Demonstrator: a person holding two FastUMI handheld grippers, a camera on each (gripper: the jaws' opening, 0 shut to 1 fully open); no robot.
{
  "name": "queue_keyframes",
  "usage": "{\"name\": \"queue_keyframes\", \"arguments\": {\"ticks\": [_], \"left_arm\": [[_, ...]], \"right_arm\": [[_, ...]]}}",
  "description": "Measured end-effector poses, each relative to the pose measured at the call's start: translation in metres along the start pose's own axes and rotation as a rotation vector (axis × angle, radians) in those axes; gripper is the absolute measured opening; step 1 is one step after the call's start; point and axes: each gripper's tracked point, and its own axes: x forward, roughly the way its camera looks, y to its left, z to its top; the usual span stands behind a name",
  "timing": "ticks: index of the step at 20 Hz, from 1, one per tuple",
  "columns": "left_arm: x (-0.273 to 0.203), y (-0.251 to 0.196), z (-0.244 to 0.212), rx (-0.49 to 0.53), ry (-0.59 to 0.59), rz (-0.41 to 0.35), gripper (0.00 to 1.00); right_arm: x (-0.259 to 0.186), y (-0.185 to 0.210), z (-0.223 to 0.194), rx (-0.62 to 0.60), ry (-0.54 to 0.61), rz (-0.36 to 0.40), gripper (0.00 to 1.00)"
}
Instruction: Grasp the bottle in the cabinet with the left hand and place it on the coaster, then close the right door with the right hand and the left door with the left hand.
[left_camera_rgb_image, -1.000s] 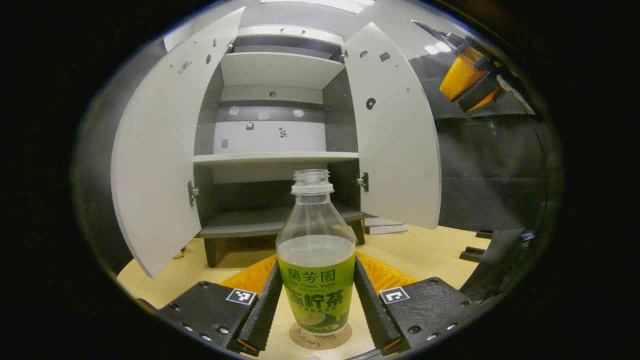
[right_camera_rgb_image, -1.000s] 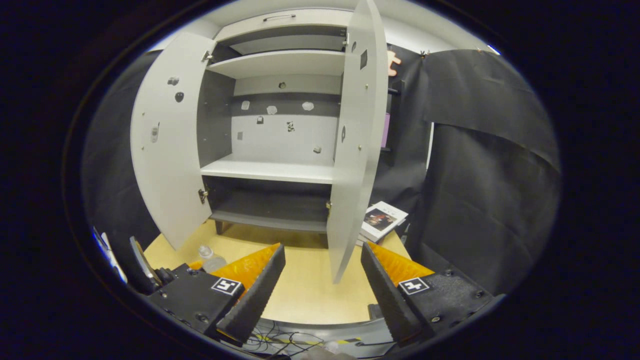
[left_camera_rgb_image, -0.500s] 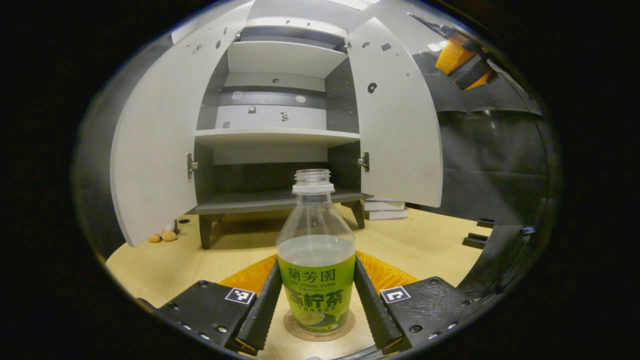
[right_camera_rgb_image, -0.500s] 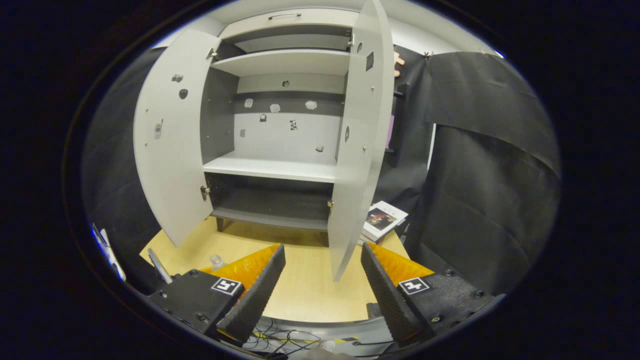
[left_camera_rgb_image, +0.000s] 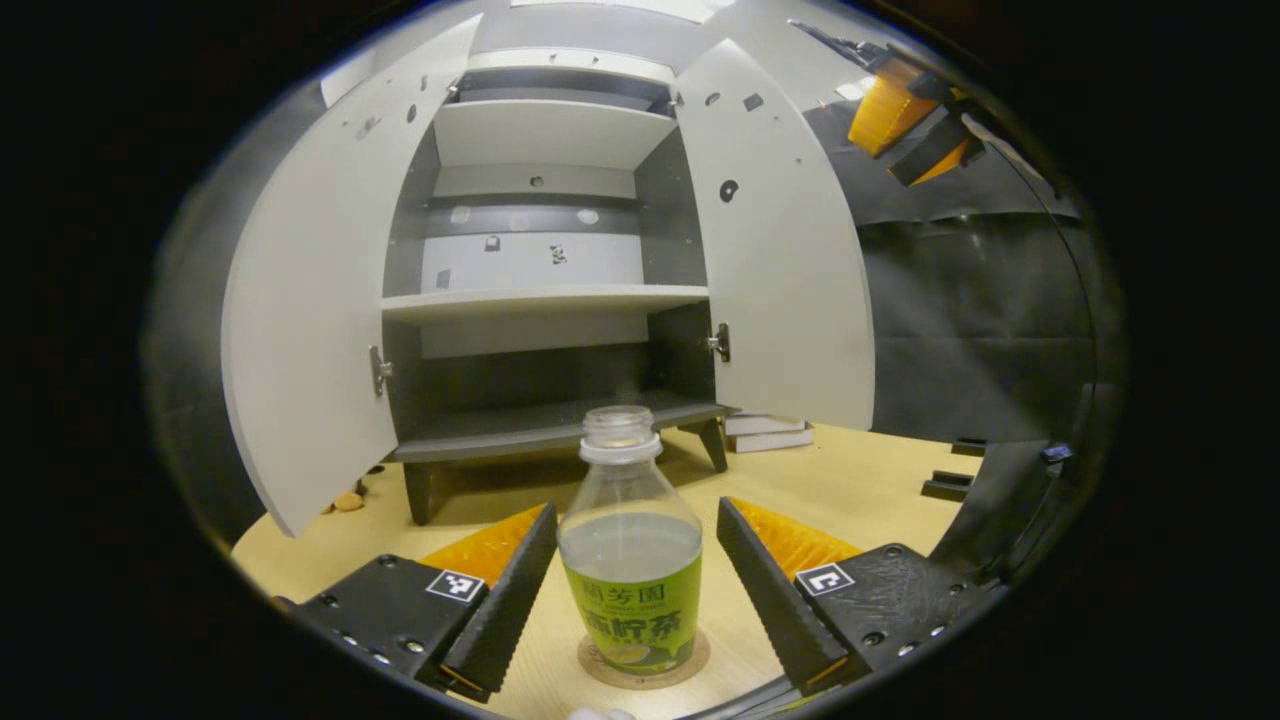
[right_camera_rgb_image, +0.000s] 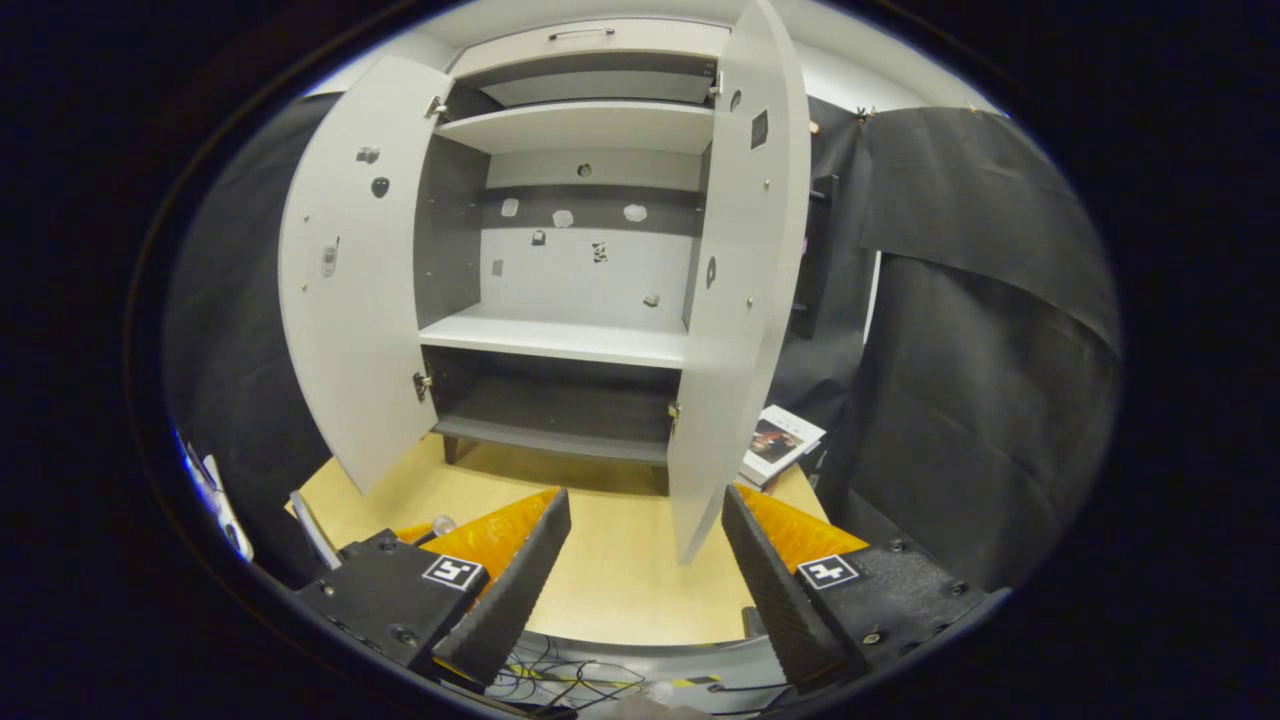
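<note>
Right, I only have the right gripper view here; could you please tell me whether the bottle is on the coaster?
Observer: Yes, the bottle stands upright on the coaster.
Operator: Thank you. Is the left claw gripping it?
Observer: No, the left claw is open, with a gap on each side of the bottle.
Operator: And where does my right claw appear from there?
Observer: The right claw appears in the upper right of the left gripper view, to the right of the open right door.
</note>
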Motion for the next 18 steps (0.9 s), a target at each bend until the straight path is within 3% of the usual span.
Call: {"name": "queue_keyframes", "arguments": {"ticks": [9,15,18], "left_arm": [[-0.005,0.024,0.126,-0.068,-0.113,0.030,0.97],[-0.035,0.078,0.200,-0.122,-0.038,0.154,0.98],[-0.063,0.117,0.218,-0.076,0.000,0.270,0.98]], "right_arm": [[-0.002,-0.003,0.004,0.041,-0.059,-0.010,1.00],[-0.002,-0.005,0.017,0.088,-0.143,-0.011,1.00],[0.004,-0.019,0.026,0.112,-0.176,-0.027,1.00]]}}
